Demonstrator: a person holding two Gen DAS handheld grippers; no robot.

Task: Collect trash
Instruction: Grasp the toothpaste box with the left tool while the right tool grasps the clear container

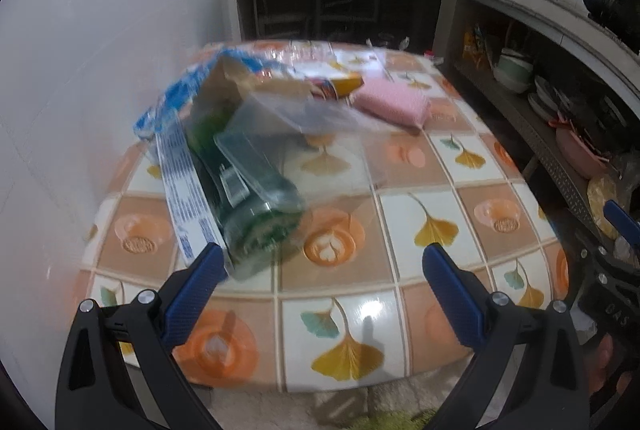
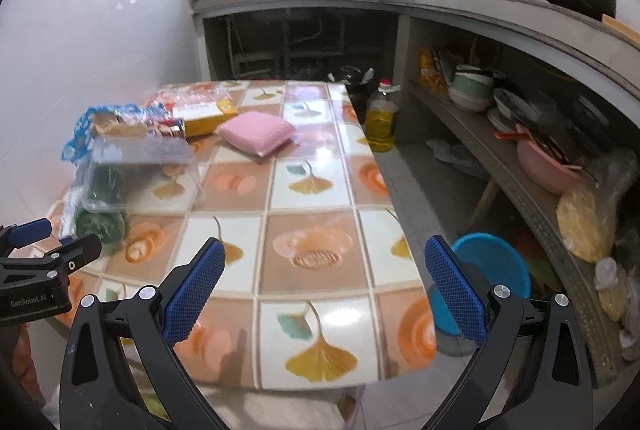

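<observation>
I log the table's glossy tiled cloth (image 2: 320, 189): white squares with yellow and teal ginkgo leaves, tan squares with orange latte cups. Far centre, a pink rectangular sponge (image 2: 256, 133). Left, a dark green bottle (image 1: 248, 197) inside a clear plastic bag (image 1: 320, 117), beside blue-and-white printed packaging (image 1: 184, 165). Right floor: round blue plastic basin (image 2: 492, 262), yellow oil bottle with red cap (image 2: 380, 121). Both grippers carry blue textured pads (image 2: 196, 286) on black frames.

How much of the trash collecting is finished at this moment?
Nothing looks collected yet. The left claw and the right claw are both open and hold nothing. On the table the trash remains: a clear plastic container, a green bottle, a blue-and-white wrapper, a yellow box and a pink sponge. No bin is identifiable.
</observation>
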